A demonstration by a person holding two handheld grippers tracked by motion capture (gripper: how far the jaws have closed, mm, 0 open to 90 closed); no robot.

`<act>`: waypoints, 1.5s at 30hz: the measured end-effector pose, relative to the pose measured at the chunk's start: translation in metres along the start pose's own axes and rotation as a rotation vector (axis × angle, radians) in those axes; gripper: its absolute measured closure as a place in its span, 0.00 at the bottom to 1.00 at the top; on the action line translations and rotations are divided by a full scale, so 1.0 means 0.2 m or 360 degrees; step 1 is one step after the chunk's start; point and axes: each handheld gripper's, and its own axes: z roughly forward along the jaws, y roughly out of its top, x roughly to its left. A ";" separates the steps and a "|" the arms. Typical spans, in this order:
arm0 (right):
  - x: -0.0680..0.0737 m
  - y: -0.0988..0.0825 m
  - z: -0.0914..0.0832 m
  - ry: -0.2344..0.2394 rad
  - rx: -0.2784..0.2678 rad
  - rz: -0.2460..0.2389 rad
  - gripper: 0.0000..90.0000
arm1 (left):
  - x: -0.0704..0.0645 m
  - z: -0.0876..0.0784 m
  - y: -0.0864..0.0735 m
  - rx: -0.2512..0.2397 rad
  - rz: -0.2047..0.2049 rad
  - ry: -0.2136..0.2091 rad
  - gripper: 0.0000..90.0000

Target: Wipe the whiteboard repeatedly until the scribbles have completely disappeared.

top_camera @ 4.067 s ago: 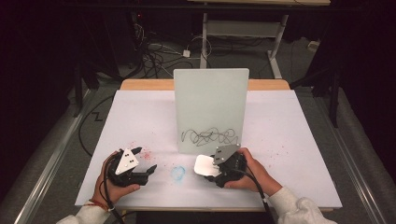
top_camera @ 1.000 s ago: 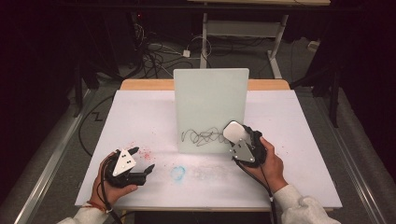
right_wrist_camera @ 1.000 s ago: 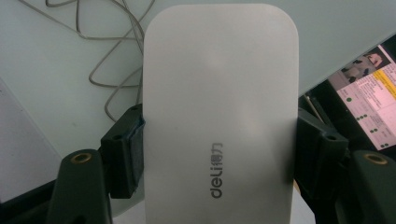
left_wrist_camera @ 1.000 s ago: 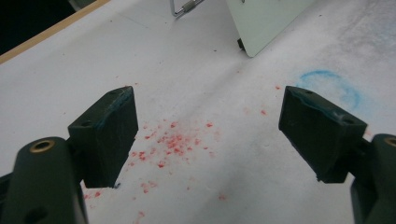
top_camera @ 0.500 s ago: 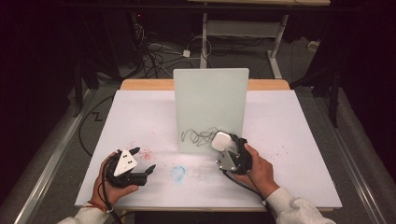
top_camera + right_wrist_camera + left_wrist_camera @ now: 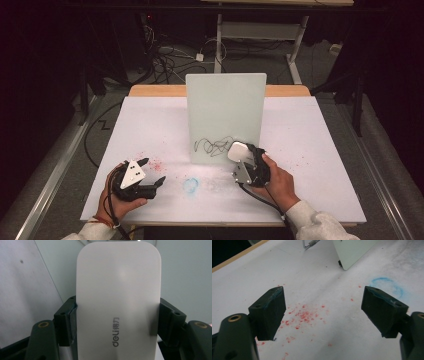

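A white block eraser with grey lettering sits between the pads of my right gripper, which is shut on its two long sides. From above, the eraser is held against or just in front of the lower part of the upright whiteboard, at the right end of a black scribble; whether it touches I cannot tell. My right gripper points toward the board. My left gripper rests low at the front left, open, with nothing between its pads.
The white table sheet has red specks under the left gripper and a faint blue ring near the front middle. The whiteboard's lower corner stands on a small foot. Cables and table legs lie on the floor beyond.
The right gripper has carried the eraser left and slightly down, from the board's right edge to the end of the scribble. The left gripper has stayed in place.
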 end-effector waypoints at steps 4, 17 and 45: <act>-0.04 -0.06 -0.01 -0.0004 0.0045 0.0044 0.34 | 0.00 -0.01 0.00 0.0000 -0.0028 0.0001 0.21; -0.04 -0.05 -0.01 -0.0042 0.0077 0.0029 0.34 | 0.00 -0.01 0.00 -0.0010 -0.0009 0.0006 0.21; 0.14 0.24 0.05 -0.0008 -0.0057 -0.0132 0.34 | -0.01 0.00 0.01 -0.0004 -0.0017 -0.0011 0.21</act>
